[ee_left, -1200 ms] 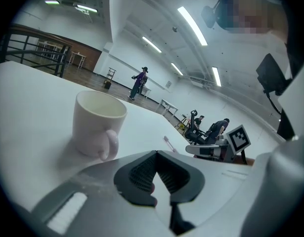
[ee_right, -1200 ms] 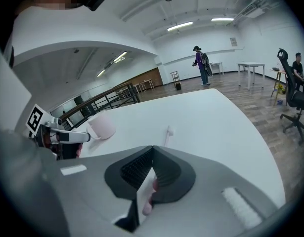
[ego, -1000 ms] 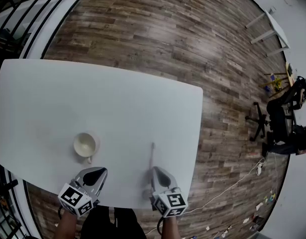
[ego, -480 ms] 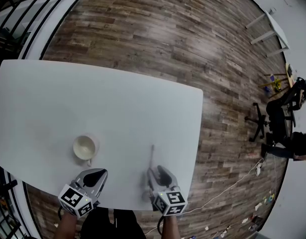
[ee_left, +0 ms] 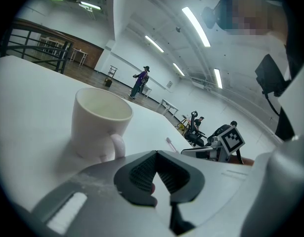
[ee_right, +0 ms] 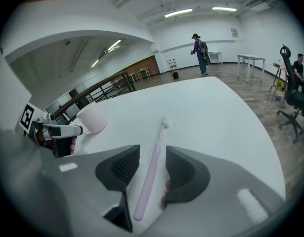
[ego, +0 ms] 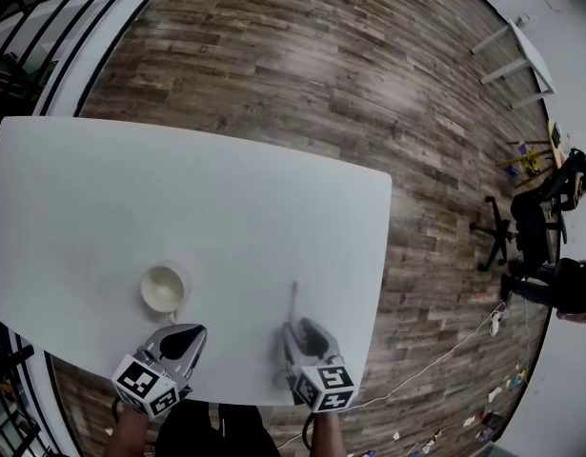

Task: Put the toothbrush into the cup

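A white cup (ego: 164, 288) stands upright on the white table (ego: 178, 188), handle toward me. To its right a pale pink toothbrush (ego: 293, 303) lies flat, bristle head pointing away. My right gripper (ego: 297, 329) straddles the handle end; its jaws are opening and the toothbrush (ee_right: 154, 167) lies between the pads without touching either. Just short of the cup (ee_left: 100, 125), my left gripper (ee_left: 155, 154) is shut with nothing in it. The right gripper view also shows the cup (ee_right: 92, 118) at far left.
Both grippers hover at the table's near edge (ego: 235, 393); its right edge (ego: 380, 255) drops to wooden floor. Office chairs (ego: 535, 227) and seated people are far right, a black railing (ego: 26, 27) at far left.
The right gripper's jaws have gone from closed to spread apart around the toothbrush handle. The toothbrush, the cup and the left gripper have stayed where they were.
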`<action>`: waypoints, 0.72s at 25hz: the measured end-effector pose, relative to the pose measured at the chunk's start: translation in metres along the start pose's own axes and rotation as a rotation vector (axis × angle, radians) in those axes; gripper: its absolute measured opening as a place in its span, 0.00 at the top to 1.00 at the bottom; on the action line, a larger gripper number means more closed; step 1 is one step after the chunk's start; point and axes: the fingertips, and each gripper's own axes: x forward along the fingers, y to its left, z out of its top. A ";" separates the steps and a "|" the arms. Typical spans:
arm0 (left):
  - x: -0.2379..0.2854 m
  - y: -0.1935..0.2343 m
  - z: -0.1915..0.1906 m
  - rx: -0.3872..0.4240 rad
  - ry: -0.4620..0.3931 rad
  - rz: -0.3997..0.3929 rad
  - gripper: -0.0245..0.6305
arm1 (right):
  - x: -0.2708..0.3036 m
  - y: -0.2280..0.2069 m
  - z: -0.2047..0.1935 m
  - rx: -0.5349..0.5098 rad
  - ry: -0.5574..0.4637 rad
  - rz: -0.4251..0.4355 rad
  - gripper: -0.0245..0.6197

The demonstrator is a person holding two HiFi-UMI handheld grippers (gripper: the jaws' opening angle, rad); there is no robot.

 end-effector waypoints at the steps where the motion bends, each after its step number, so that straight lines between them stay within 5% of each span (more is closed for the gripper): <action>1: 0.000 0.000 0.000 0.001 0.002 -0.002 0.95 | 0.001 0.000 0.000 0.002 0.001 -0.001 0.70; 18: 0.000 0.006 -0.007 -0.007 0.015 -0.023 0.95 | 0.011 -0.001 -0.006 -0.005 0.034 -0.039 0.78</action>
